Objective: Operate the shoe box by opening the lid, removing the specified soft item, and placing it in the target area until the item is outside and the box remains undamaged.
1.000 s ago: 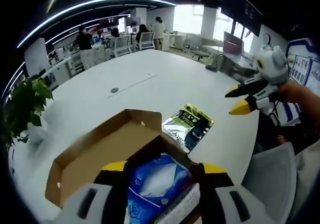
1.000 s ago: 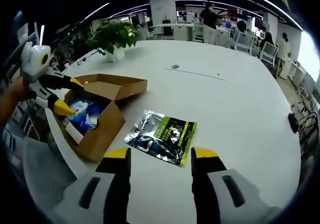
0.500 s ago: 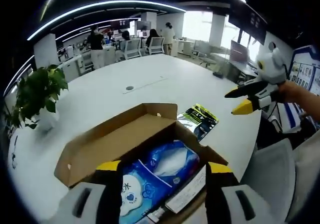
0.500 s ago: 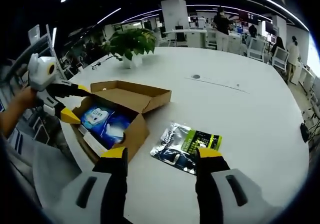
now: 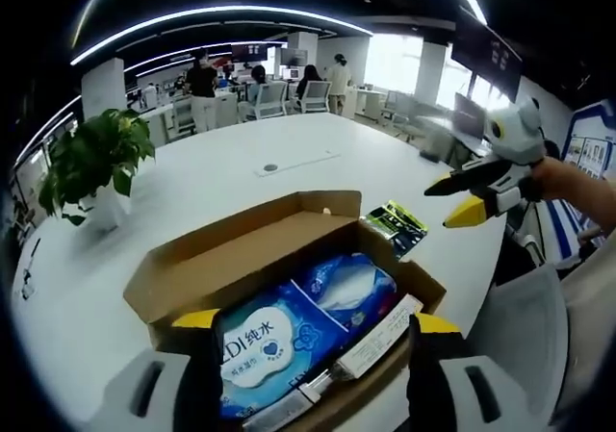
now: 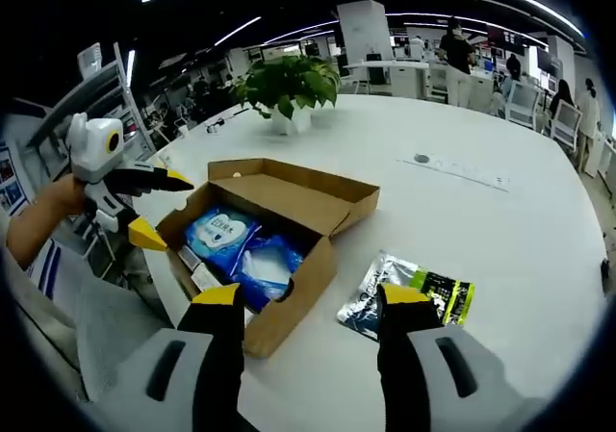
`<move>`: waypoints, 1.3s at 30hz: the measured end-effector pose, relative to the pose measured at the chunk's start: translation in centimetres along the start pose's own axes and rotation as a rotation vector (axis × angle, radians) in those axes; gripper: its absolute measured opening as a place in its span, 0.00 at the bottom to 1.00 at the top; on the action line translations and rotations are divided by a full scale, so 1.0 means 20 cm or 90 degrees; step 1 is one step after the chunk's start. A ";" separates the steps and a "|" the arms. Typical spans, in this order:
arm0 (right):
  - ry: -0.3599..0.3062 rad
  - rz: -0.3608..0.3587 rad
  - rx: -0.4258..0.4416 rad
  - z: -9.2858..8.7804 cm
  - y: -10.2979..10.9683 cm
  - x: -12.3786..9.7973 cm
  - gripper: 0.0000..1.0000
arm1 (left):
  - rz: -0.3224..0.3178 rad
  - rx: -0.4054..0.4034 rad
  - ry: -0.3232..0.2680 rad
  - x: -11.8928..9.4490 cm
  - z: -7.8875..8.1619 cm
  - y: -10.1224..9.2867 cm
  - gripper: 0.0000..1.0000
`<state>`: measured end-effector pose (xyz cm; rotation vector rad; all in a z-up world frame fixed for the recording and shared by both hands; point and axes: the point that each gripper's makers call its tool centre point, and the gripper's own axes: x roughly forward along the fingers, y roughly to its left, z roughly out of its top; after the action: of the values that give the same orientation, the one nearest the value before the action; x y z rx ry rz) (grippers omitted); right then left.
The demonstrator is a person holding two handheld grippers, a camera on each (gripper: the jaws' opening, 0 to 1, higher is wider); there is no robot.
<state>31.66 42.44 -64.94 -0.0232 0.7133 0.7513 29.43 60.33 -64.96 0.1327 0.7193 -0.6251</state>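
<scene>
- Hovering with jaws parted and nothing held, the left hand-held gripper (image 5: 305,328) sits at the near edge of the shoe box (image 5: 183,278), apparently poised to reach in.
- The right hand-held gripper (image 6: 309,302), likewise released and empty, hangs over the table (image 6: 500,220) beside the box.
- Lid (image 6: 289,187) folded back, giving access.
- Inside the box: two blue soft packs (image 5: 265,341), (image 5: 348,286); one white label strip (image 5: 377,324).
- Outside, on the table: one green-and-black pouch (image 6: 409,292); one potted plant (image 6: 287,84).
</scene>
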 end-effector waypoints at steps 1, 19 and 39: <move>0.001 0.008 0.001 0.00 0.02 0.01 0.52 | 0.000 -0.001 -0.001 0.00 -0.01 0.00 0.82; 0.030 0.095 -0.076 0.00 0.29 0.28 0.49 | 0.044 -0.010 -0.046 -0.14 -0.14 0.15 0.94; 0.076 0.181 -0.135 0.01 0.48 0.59 0.41 | 0.067 -0.054 -0.091 -0.26 -0.26 0.19 1.00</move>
<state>31.68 56.96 -69.69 -0.1635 0.7562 1.1037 25.65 67.66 -65.82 0.0469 0.5950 -0.4978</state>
